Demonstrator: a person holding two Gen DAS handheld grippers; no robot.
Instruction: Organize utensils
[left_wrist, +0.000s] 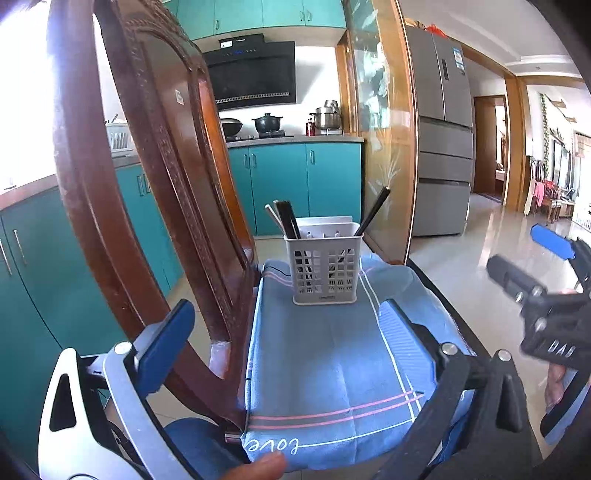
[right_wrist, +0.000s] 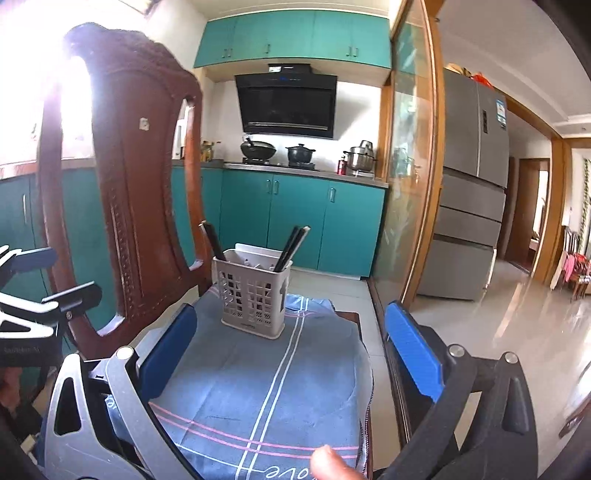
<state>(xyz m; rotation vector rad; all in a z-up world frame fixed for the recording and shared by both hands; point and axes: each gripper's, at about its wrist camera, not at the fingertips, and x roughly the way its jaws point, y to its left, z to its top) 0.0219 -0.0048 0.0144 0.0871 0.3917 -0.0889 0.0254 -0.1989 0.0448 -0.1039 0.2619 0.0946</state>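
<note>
My left gripper (left_wrist: 291, 347) has dark blue pads (left_wrist: 168, 343) on its fingers, one carried by a silver-grey metal linkage, the other by a black one, each joint pinned with a round silver screw. A white cut-out bracket sits at its left. My right gripper (right_wrist: 291, 354) looks the same, its right pad (right_wrist: 413, 350) brighter blue. A bare fingertip (right_wrist: 332, 463) shows below it.

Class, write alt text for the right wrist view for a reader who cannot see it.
A grey perforated utensil holder with dark chopsticks stands on a blue striped cloth covering a chair seat, ahead of the open, empty right claw. A carved wooden chair back rises at left, with teal kitchen cabinets behind.
</note>
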